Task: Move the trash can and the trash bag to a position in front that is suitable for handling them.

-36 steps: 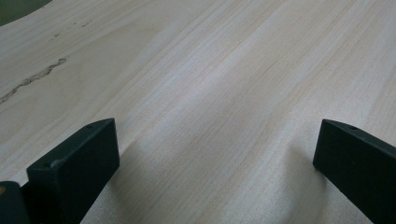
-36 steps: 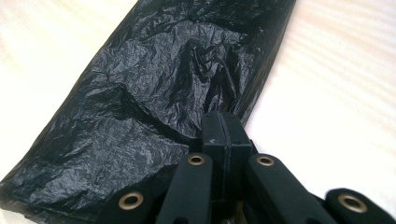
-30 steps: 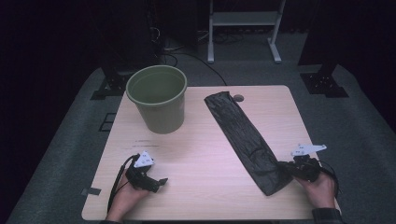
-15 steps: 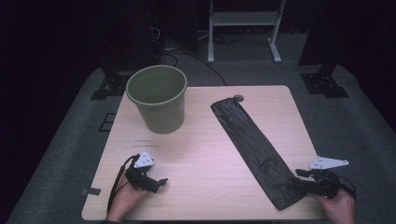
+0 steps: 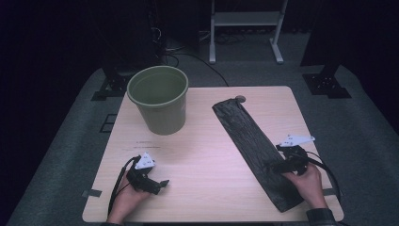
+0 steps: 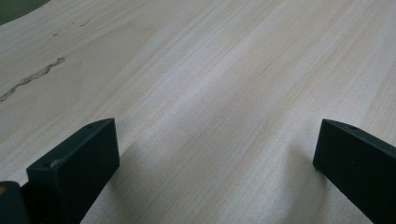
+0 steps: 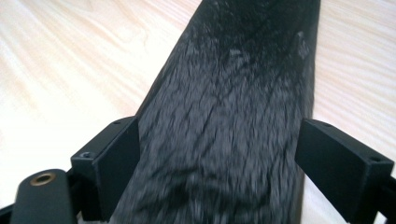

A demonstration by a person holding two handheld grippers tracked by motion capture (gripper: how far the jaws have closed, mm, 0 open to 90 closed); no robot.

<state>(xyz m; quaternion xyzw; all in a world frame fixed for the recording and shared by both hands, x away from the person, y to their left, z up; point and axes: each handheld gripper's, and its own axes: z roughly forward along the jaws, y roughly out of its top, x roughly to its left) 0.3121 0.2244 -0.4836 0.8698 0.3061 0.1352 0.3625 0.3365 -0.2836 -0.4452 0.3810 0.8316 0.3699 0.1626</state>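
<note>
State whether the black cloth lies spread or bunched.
Spread: the cloth lies flat as one long strip slanting across the table.

So the bucket (image 5: 158, 99) sits on the table (image 5: 207, 179), far-left part. Right of the bucket the long cloth strip (image 5: 256, 150) lies slantwise, running toward the near edge.

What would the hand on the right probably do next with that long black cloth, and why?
Probably lower the right gripper and close it on the black cloth. Its jaws have just been opening and now stand wide over the cloth lying flat on the table, gripping nothing. The left gripper rests open on bare wood.
</note>
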